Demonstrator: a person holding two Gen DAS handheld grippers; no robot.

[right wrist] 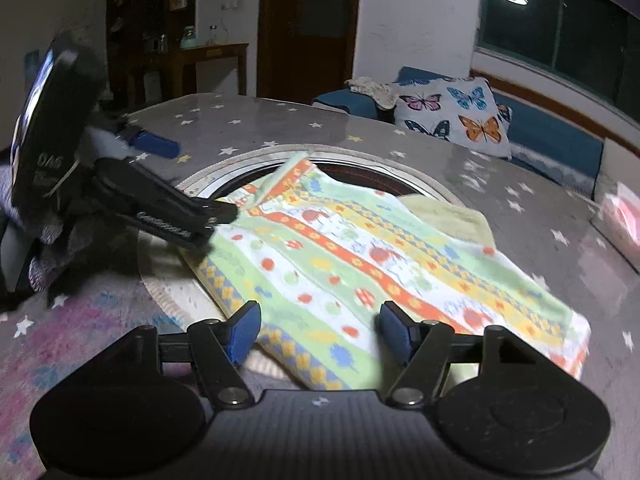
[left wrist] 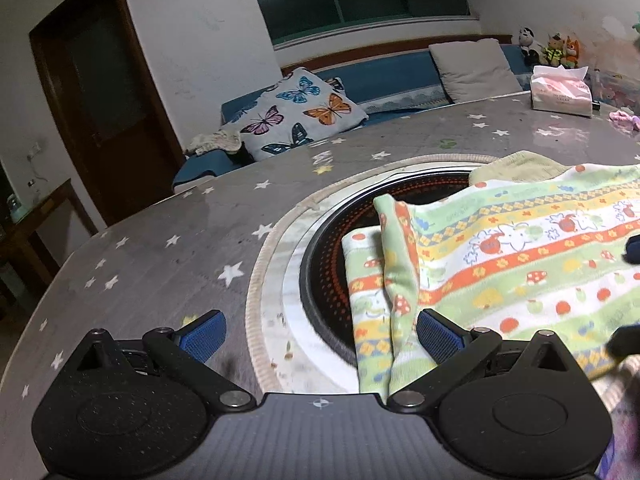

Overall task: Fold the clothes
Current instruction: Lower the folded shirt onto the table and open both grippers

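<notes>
Garment [right wrist: 360, 264] — striped, fruit-printed, folded flat; both grippers' fingers [left wrist: 436, 334] spread, empty.

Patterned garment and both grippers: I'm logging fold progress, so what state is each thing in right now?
Patterned garment: partly folded, lying over the round inset of the table.
Left gripper: open, one pad by the garment's edge.
Right gripper: open, holding nothing.
Tissue pack: open, tissue sticking out.

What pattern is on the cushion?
Colourful butterflies on white cushion, clearest in the left wrist view.
</notes>
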